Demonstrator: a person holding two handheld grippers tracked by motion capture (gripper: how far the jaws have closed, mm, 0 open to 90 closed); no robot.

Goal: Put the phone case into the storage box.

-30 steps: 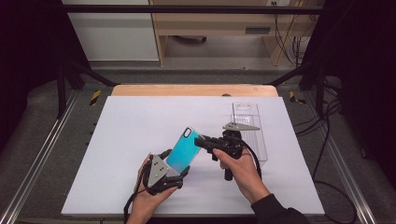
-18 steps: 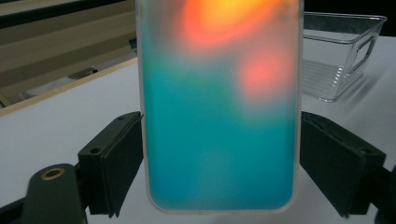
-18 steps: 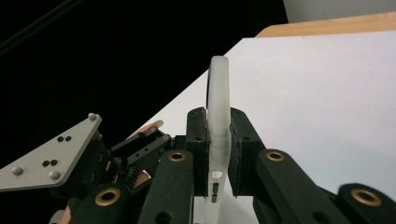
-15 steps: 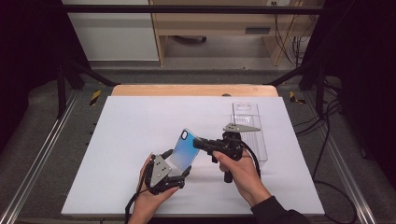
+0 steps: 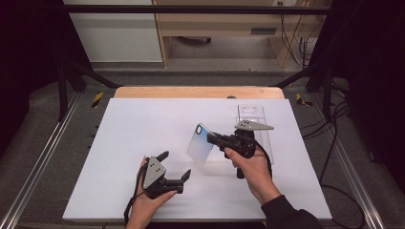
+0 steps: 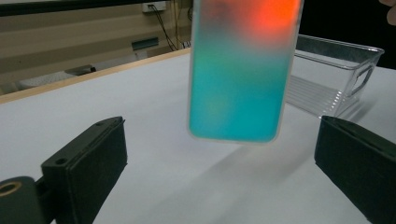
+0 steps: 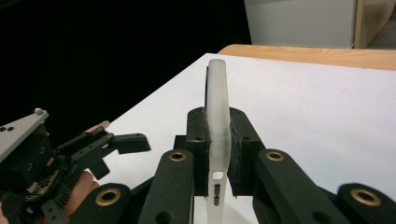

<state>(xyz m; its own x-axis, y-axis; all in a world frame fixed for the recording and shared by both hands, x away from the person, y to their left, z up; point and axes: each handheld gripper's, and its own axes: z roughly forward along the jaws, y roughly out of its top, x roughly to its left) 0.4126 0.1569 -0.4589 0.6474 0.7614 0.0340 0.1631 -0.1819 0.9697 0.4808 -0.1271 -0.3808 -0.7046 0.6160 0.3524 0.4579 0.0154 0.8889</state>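
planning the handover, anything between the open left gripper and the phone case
Nothing: bare white table separates the left gripper from the frosted teal phone case, seen in the high view.

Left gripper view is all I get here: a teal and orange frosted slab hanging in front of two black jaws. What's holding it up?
Observer: The right gripper. Its jaws are shut on the edges of that slab, a translucent plastic phone case, seen edge-on in the right gripper view.
Operator: Is the case touching the table?
Observer: No. In the high view it hangs tilted above the white table, with a faint shadow beneath it.
Operator: And my own gripper?
Observer: The left gripper sits low near the table's front, jaws open and holding nothing, apart from the case.
Operator: What's the clear thing at my right?
Observer: A clear plastic tray, lying just behind the right gripper.
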